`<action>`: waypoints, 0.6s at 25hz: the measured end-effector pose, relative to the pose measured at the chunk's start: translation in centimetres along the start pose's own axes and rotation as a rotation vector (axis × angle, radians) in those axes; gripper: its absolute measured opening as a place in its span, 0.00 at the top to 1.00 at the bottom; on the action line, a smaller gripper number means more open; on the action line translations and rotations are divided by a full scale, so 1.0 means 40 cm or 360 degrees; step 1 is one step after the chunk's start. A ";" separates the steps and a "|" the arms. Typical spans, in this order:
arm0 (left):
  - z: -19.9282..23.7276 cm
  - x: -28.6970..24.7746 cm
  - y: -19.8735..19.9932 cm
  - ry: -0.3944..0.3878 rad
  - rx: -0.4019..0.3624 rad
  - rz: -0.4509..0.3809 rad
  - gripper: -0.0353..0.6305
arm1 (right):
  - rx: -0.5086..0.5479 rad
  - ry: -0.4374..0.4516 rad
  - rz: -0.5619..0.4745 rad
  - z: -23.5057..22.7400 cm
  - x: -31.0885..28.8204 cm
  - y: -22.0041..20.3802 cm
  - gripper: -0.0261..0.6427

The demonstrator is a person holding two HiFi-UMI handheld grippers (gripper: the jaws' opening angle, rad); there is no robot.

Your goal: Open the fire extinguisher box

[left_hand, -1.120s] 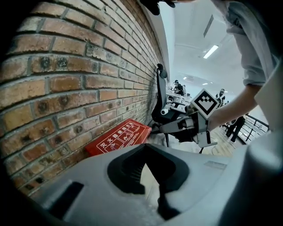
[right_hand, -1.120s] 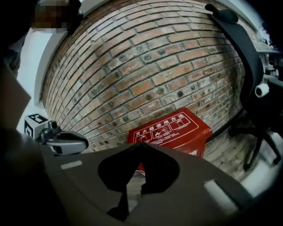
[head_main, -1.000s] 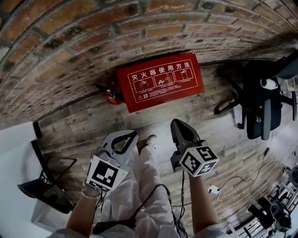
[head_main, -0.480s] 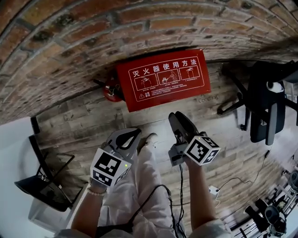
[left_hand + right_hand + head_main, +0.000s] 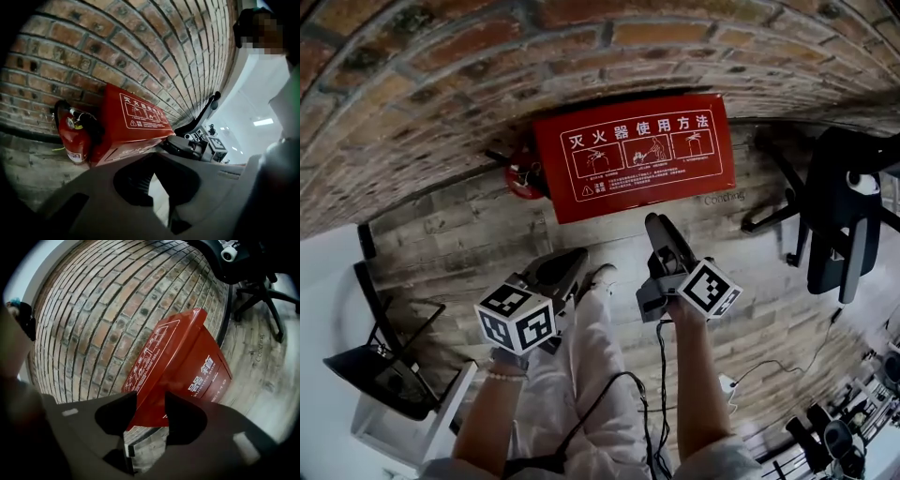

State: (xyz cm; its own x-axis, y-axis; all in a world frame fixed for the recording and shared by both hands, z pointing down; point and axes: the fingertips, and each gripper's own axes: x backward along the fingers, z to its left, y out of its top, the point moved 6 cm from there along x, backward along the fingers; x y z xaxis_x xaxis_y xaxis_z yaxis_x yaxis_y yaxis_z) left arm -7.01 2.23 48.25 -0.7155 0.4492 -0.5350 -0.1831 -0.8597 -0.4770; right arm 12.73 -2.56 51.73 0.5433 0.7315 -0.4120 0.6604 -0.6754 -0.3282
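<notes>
Now | right tongs (image 5: 657, 228) just opening, empty | left tongs (image 5: 572, 262) rolled, lower

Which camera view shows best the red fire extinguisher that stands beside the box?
The left gripper view: the fire extinguisher stands there nearly whole, with hose and label, beside the fire extinguisher box. The head view shows only its top from above, at the box's edge. The right gripper view does not show it.
</notes>
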 end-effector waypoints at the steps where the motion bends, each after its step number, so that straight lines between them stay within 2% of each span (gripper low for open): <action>1: 0.009 -0.003 -0.001 0.0011 0.0023 -0.0011 0.94 | -0.0018 0.0005 -0.0003 -0.006 -0.007 0.000 0.69; 11: 0.039 -0.028 -0.014 0.0052 0.0005 0.0018 0.93 | -0.0234 0.0137 -0.0109 -0.059 -0.057 0.006 0.66; 15: 0.044 -0.029 -0.022 0.0064 0.0015 0.0022 0.94 | -0.0331 0.0138 -0.0144 -0.078 -0.064 0.004 0.67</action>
State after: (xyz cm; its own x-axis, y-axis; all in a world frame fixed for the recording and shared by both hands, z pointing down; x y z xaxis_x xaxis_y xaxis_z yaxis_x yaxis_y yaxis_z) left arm -7.21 2.04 50.52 -0.6905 0.4464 -0.5692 -0.1796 -0.8680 -0.4629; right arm 13.07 -4.24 55.40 0.5137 0.7993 -0.3118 0.7961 -0.5796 -0.1742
